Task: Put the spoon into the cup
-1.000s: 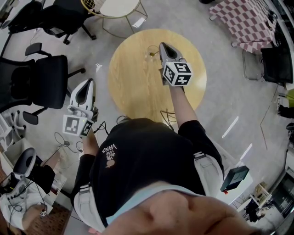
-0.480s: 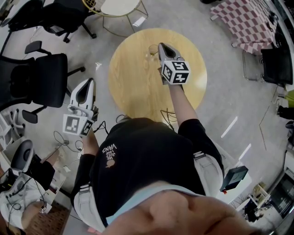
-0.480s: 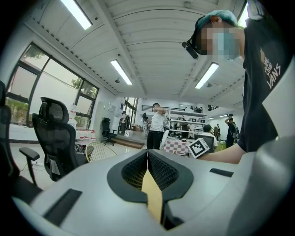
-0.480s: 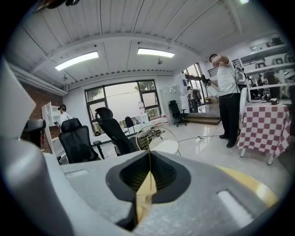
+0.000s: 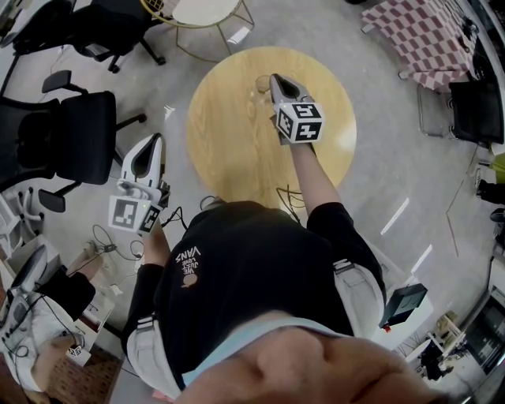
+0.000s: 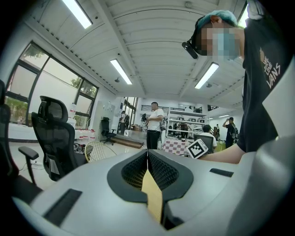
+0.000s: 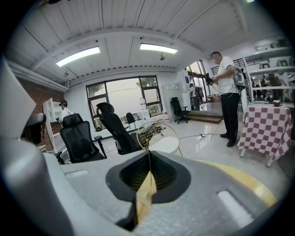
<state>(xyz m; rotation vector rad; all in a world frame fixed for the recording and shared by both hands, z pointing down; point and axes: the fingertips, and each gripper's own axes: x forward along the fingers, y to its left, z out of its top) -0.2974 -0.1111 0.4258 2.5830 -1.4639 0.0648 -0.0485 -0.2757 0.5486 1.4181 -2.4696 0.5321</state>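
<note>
Table point(image 5: 237, 150), round and wooden, lies beneath the right jaws and well to the right of the left jaws. Office chair point(image 5: 75, 138), black, stands on the floor to the left of the left jaws. Checked cloth point(image 5: 426, 35) lies far off to the right of the right jaws. Wire side table point(image 5: 197, 12) with a white top stands beyond the wooden table, ahead of both pairs of jaws. Left gripper point(image 5: 155, 140) is held over the floor beside the table; its own view point(image 6: 147, 154) shows the jaws pressed together with nothing between them. Right gripper point(image 5: 275, 79) is held over the table's far part; its own view point(image 7: 149, 156) shows the jaws likewise clenched and empty. Cup point(image 5: 262, 85), clear glass, stands on the table just beside the right jaw tips, on their left. Spoon cannot be made out in any view
</note>
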